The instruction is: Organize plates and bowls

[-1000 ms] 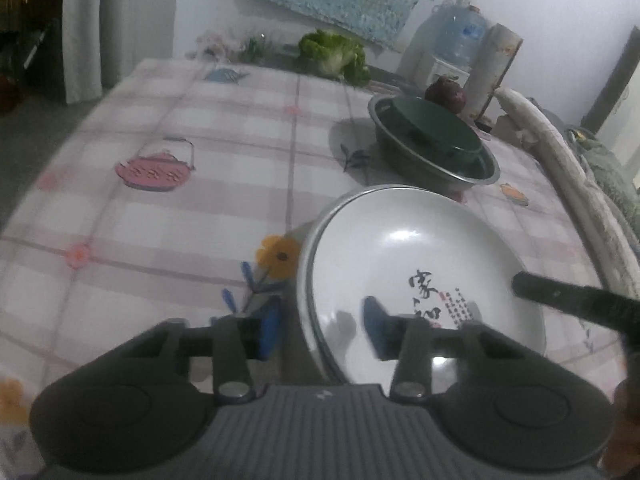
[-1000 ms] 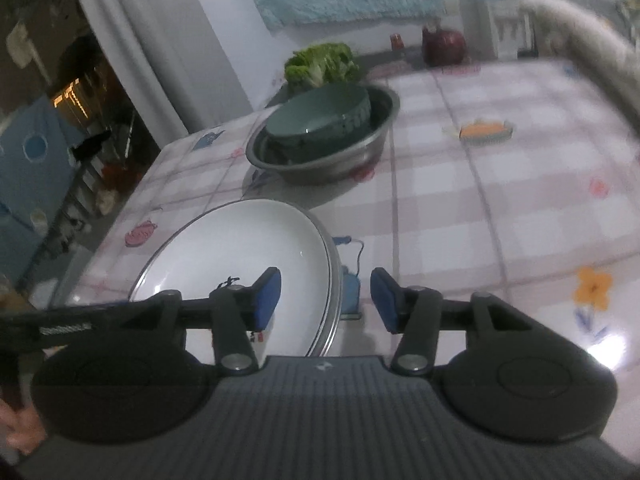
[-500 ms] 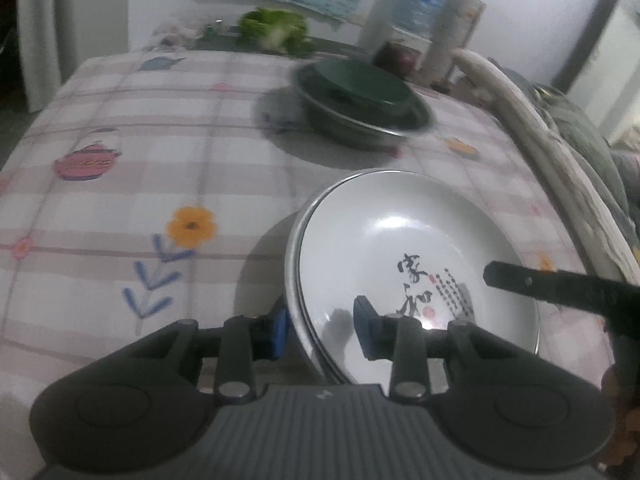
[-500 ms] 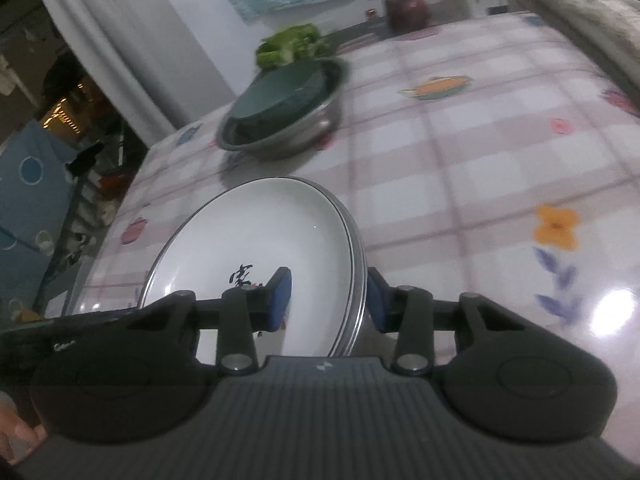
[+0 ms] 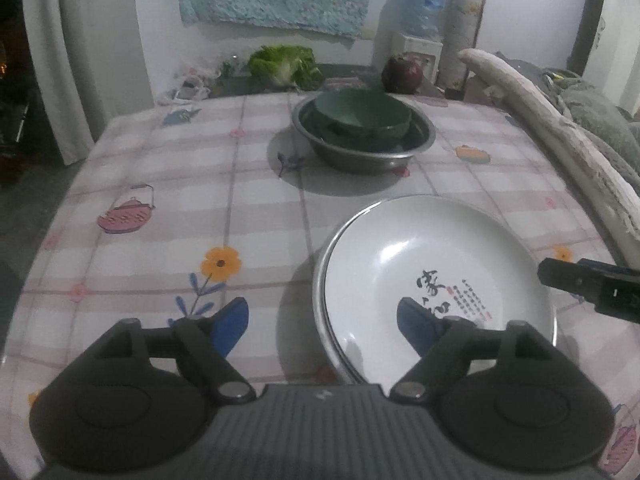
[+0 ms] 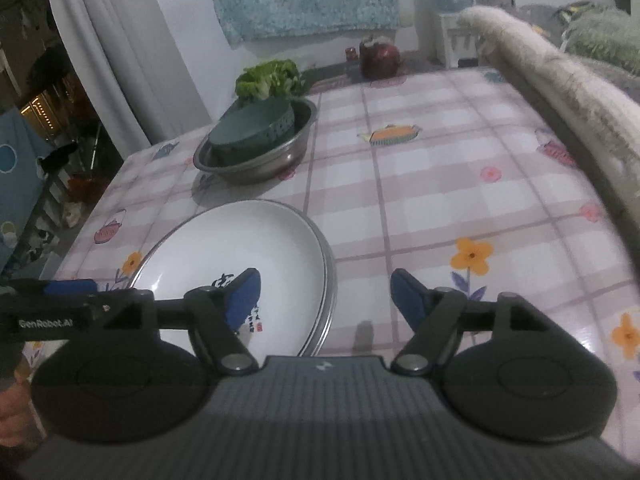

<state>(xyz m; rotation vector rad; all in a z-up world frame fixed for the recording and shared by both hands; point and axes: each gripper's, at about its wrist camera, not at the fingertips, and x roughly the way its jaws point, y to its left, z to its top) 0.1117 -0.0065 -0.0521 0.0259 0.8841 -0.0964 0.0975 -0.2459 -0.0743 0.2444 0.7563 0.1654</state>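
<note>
A stack of white plates, the top one with black characters, lies flat on the checked tablecloth. My left gripper straddles the stack's left rim, its jaws opening, pads clear of the rim. My right gripper straddles the right rim the same way, jaws opening and not touching. Further back, a green bowl sits inside a steel basin. The right gripper's finger shows at the left view's right edge.
A cabbage and a dark red round thing sit past the table's far edge. A padded backrest runs along the right side. White curtains hang at the left, and a water dispenser stands behind.
Both grippers were closed on the plate stack's opposite rims half a second ago; now both have spread wide, letting go, and pulled back a little. The stack rests on the table.
</note>
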